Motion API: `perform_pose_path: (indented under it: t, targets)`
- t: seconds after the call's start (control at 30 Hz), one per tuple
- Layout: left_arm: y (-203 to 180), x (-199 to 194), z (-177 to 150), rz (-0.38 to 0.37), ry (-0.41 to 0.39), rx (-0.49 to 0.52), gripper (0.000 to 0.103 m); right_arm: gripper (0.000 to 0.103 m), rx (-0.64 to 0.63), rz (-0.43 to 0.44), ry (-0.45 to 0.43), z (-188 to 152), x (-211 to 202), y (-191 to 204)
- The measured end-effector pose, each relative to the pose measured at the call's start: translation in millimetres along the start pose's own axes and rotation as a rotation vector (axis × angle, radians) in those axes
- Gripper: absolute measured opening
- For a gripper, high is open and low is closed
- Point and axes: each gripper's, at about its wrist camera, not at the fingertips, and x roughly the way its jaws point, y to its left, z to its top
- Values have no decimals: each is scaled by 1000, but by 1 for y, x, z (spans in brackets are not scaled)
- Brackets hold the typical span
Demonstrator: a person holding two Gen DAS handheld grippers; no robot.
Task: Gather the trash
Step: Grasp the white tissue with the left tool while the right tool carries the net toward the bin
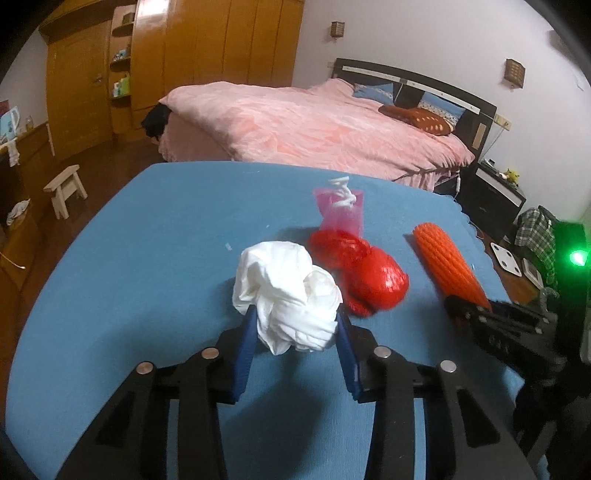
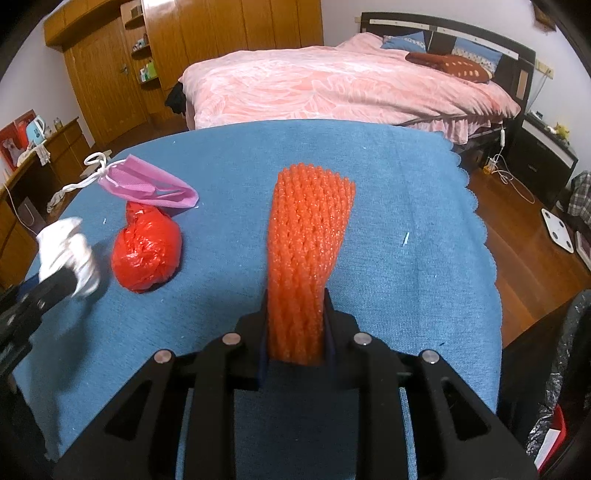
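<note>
On the blue-clothed table [image 1: 147, 240] my left gripper [image 1: 295, 325] is shut on a crumpled white tissue [image 1: 288, 291], its blue pads pressing both sides. In the right wrist view the same tissue [image 2: 66, 251] appears blurred at the left, in the left gripper [image 2: 55, 284]. My right gripper [image 2: 295, 306] is shut on the near end of an orange foam net sleeve [image 2: 310, 229], which sticks forward over the table [image 2: 406, 184]. A knotted red plastic bag [image 1: 364, 277] [image 2: 147, 251] lies between the two. Behind it lies a pink face mask [image 1: 341, 210] [image 2: 147, 184] with white ear loops.
A bed with a pink quilt [image 2: 332, 81] stands beyond the table, and wooden wardrobes [image 2: 221, 29] line the back wall. A white stool [image 1: 66, 188] stands on the floor at left. A white scale [image 2: 557, 229] lies on the floor at right. A black crinkled bag [image 2: 565, 387] sits at the table's right.
</note>
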Motion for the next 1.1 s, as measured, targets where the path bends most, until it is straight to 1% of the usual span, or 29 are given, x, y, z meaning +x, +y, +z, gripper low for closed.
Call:
perform_pose_path:
  t: [0.07,0.23,0.37,0.53,0.77,1.0,1.1]
  targets:
    - [-1,-8,-4,12,0,14,40,23,-5,6,-4,-2,-5,1]
    - [-5,-27,-9,10,-10,22,40,23,2,33,-15,-9,-27,2]
    - [-16,-40,-8,6,-27,37,40,23,24,56,-36,-13,-55,-3]
    - [-39,-59,-10,-22,-65,56,40,23,34,65,-75,-22,-93,-18]
    - [-85,-80,-11,-96,-107,105,40,23,66,65,-142,-42,-151,-46]
    - [-129,-96,-11,-171,-132,153,40,23,109,38,-201,-59,-198,-79]
    - [-147,-102,-12,-199,-143,178,40,23,118,12,-217,-69,-215,-94]
